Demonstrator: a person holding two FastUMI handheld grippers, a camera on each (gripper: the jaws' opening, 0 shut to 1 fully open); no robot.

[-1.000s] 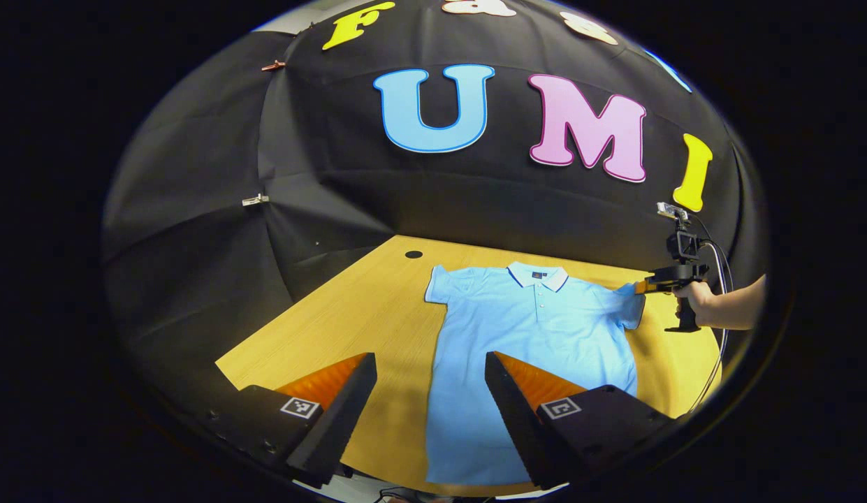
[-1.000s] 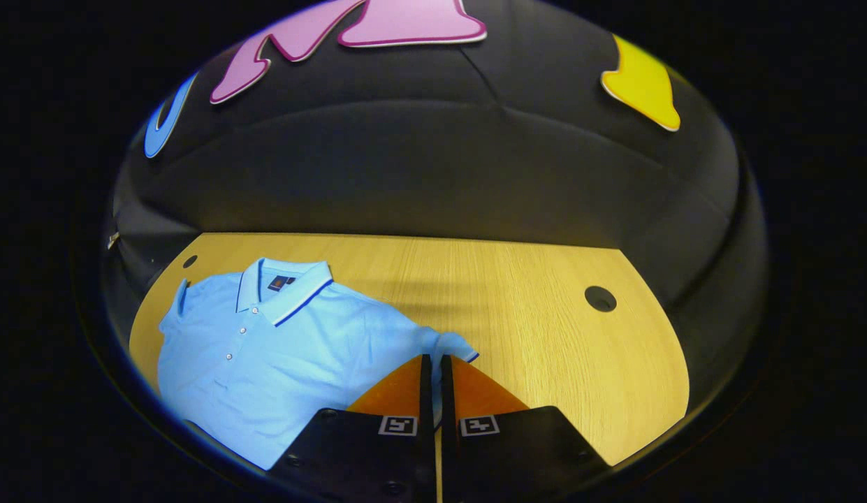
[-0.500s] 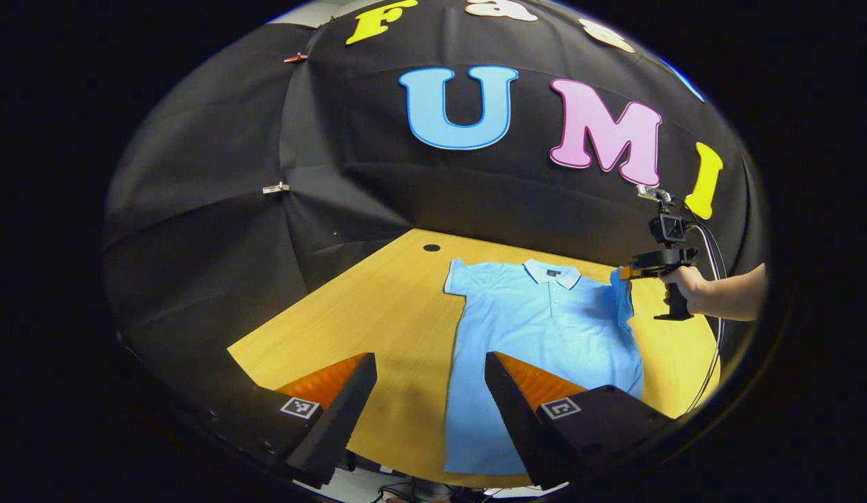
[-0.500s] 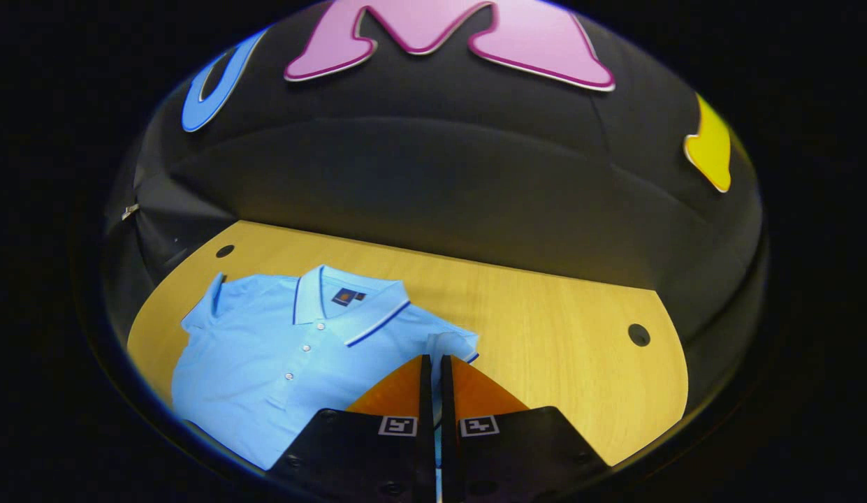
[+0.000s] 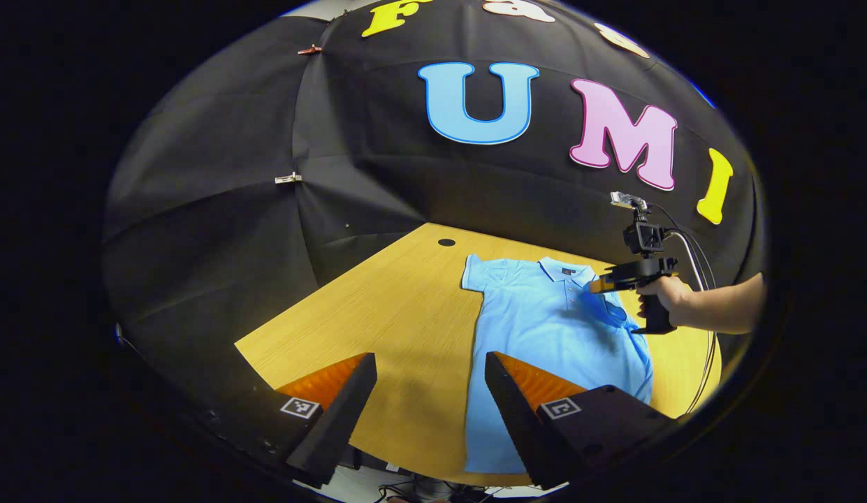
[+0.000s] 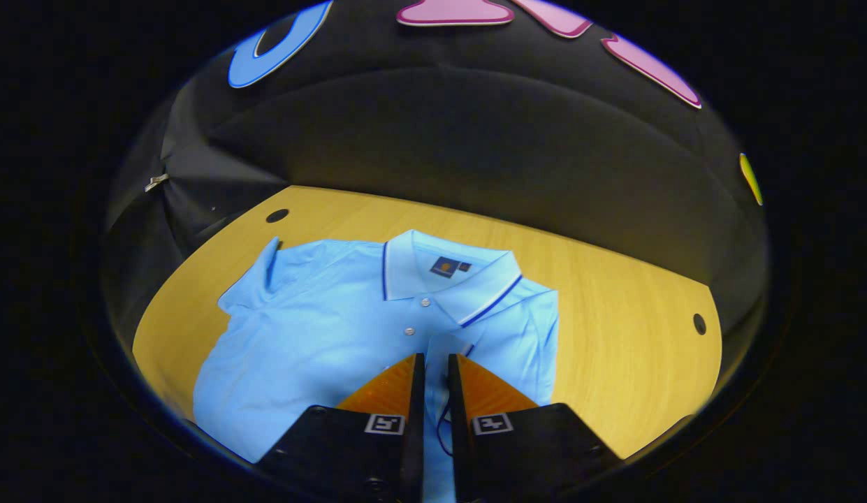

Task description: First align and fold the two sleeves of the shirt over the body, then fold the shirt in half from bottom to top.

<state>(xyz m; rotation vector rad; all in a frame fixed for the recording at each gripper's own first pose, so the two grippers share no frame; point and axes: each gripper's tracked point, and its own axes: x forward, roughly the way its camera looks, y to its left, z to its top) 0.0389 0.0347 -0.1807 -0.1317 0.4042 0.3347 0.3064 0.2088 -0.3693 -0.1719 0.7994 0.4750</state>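
In the left gripper view, the left gripper [image 5: 426,391] sits at the bottom centre with its two fingers spread wide apart, holding nothing and touching nothing; bare table [image 5: 377,307] shows between them. Right of that gap lies the one shirt [image 5: 545,335], flat on the table, collar toward the back wall, its hem reaching the near edge at lower centre. Its left sleeve [image 5: 475,272] lies spread out flat at the frame's centre. One round hole [image 5: 446,242] in the tabletop sits just above that sleeve. Farther right, the right gripper [image 5: 595,285] is held by a hand [image 5: 662,295] over the shirt's chest, with the right sleeve drawn inward under it.

In the right gripper view, the left sleeve [image 6: 258,272] lies at left centre, its edge slightly raised. The collar [image 6: 447,276] is at centre, with two buttons below it. At the bottom centre the right gripper [image 6: 433,363] has its fingers nearly together, a narrow slit between them, pinching the right sleeve [image 6: 443,346], which is folded over the shirt's [image 6: 321,335] body. Two holes show in the table [image 6: 629,335], one at upper left [image 6: 277,215] and one at far right [image 6: 699,323].
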